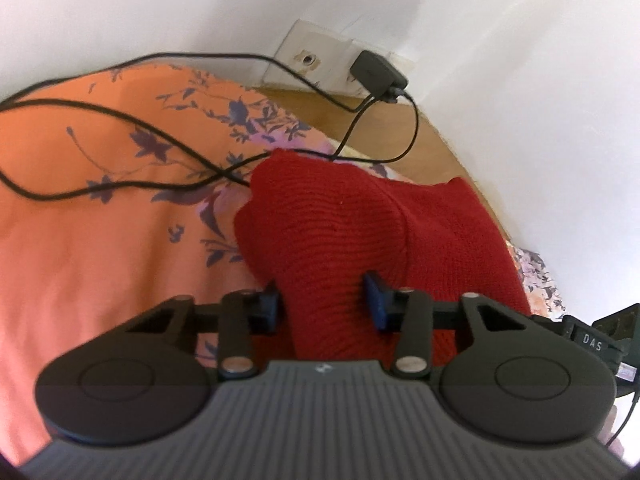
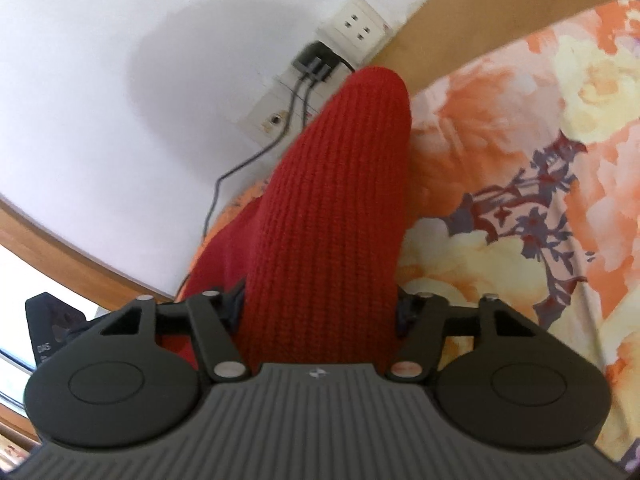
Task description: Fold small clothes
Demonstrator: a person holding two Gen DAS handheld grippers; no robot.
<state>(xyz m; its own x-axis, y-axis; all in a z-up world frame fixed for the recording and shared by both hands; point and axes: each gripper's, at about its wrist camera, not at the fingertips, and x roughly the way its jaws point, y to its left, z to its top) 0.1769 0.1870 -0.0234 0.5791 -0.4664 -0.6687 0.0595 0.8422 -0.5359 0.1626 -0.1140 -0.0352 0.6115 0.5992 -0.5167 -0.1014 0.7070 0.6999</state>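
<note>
Left gripper (image 1: 324, 300) and right gripper (image 2: 320, 308) each clamp a bunched fold of the red ribbed knit garment (image 1: 344, 220) above the orange floral bedsheet (image 1: 100, 240), near its wall-side edge.

- Left wrist view: looks forward and down along the left gripper (image 1: 320, 300), very near the red knit (image 1: 340, 232); bedsheet (image 1: 100, 240) at left, wall (image 1: 520, 80) at upper right.
- Right wrist view: same close setting behind the right gripper (image 2: 320, 304), facing the wall at upper left.
- Shared: red knit, sheet, wall, charger (image 1: 378, 74).
</note>
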